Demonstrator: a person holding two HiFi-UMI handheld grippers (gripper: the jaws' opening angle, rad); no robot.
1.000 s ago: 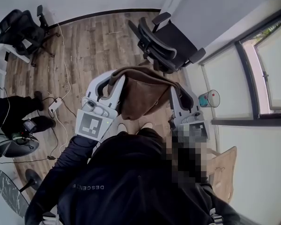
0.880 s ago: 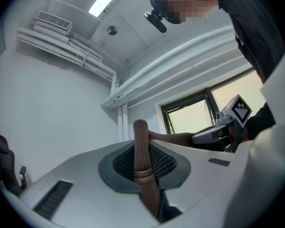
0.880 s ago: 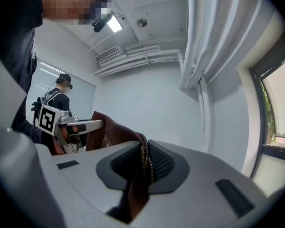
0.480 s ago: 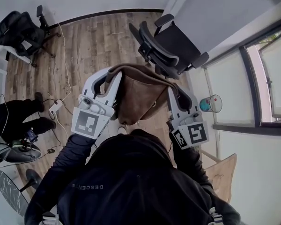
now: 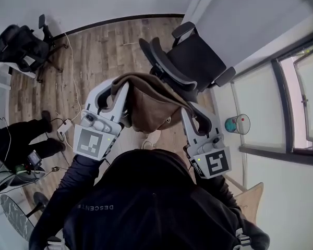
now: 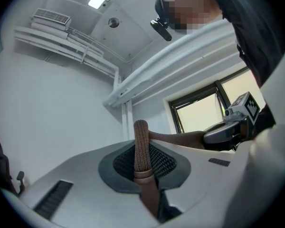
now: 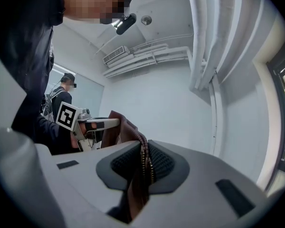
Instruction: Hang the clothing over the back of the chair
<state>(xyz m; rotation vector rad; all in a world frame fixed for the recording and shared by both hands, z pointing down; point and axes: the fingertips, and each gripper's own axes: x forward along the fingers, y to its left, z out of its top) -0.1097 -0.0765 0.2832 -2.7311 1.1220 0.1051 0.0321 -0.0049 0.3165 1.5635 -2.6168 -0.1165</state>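
Note:
A brown jacket [image 5: 150, 104] hangs stretched between my two grippers at chest height, just short of the black office chair [image 5: 194, 61]. The chair's curved backrest [image 5: 164, 66] faces me. My left gripper [image 5: 118, 86] is shut on the jacket's ribbed brown hem [image 6: 141, 146], which stands up between the jaw pads. My right gripper [image 5: 190, 110] is shut on the zipper edge [image 7: 145, 163] of the jacket. Each gripper shows in the other's view, with the cloth running between them.
A second black chair [image 5: 18, 35] stands at the far left by a white desk. Cables and a power strip [image 5: 65, 125] lie on the wood floor. A seated person's legs [image 5: 21, 137] are at the left. A teal cup [image 5: 235, 124] sits on the window sill at the right.
Both grippers have carried the jacket forward, and the chair's backrest now lies closer to the cloth. The grips have not changed.

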